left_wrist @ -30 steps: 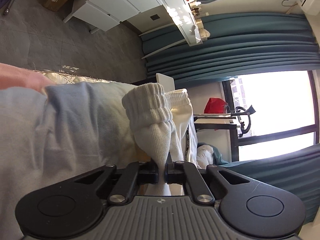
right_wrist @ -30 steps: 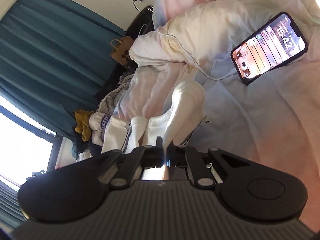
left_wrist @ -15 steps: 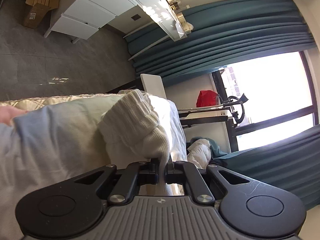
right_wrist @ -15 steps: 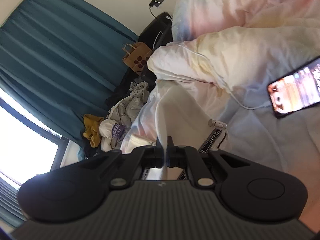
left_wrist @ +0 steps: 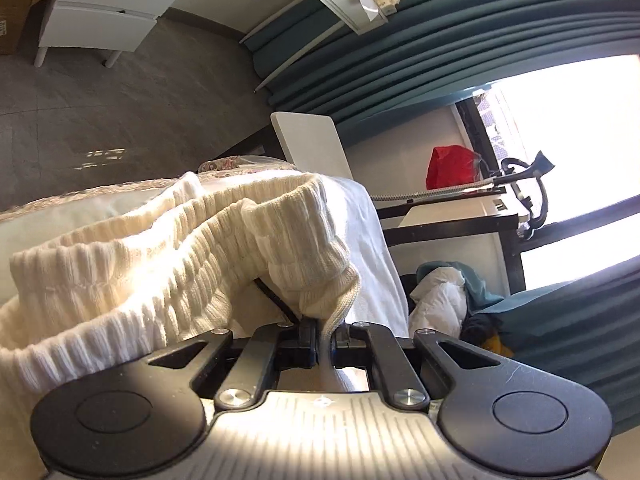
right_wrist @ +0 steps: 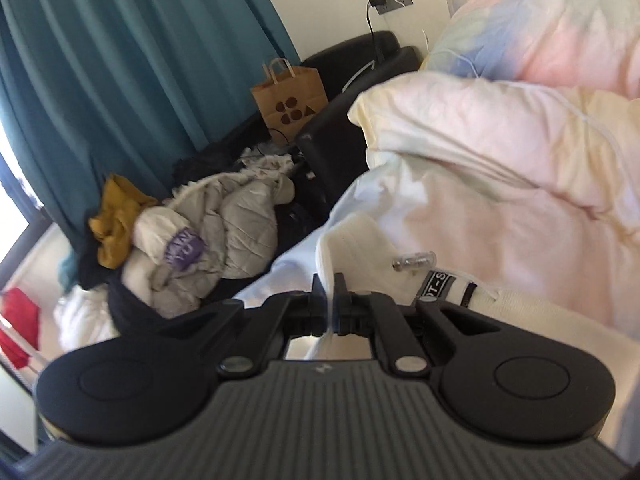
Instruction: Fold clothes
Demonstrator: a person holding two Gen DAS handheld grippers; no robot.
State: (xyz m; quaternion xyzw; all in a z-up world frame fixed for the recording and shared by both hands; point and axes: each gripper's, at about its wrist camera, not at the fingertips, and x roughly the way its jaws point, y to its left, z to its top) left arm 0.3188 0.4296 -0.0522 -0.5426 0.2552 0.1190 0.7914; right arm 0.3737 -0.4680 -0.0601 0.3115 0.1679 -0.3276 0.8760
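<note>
A bedroom with teal curtains (left_wrist: 460, 52) and a grey tiled floor (left_wrist: 120, 112) frames a bed (right_wrist: 520, 208) covered in pastel bedding. The left gripper (left_wrist: 325, 332) sits at the lower centre of its view, tilted so the room looks rolled sideways; its jaws are pinched tight on a fold of a cream ribbed knit garment (left_wrist: 180, 264), which bunches across the left half of the frame over the bed's edge. The right gripper (right_wrist: 329, 304) points toward the bedside, its jaws likewise closed on a thin edge of the same cream fabric, which runs off to the lower right.

Only the left view shows a white drawer unit (left_wrist: 100, 12) at upper left, a bright window (left_wrist: 572, 128) and a red bag (left_wrist: 452, 168). Only the right view shows a brown paper bag (right_wrist: 290, 100) printed with dark shapes, a heap of clothes (right_wrist: 208, 236) at centre left carrying a purple patch with unreadable lettering, and a woven label (right_wrist: 434, 284) on the garment reading roughly "OT-S".
</note>
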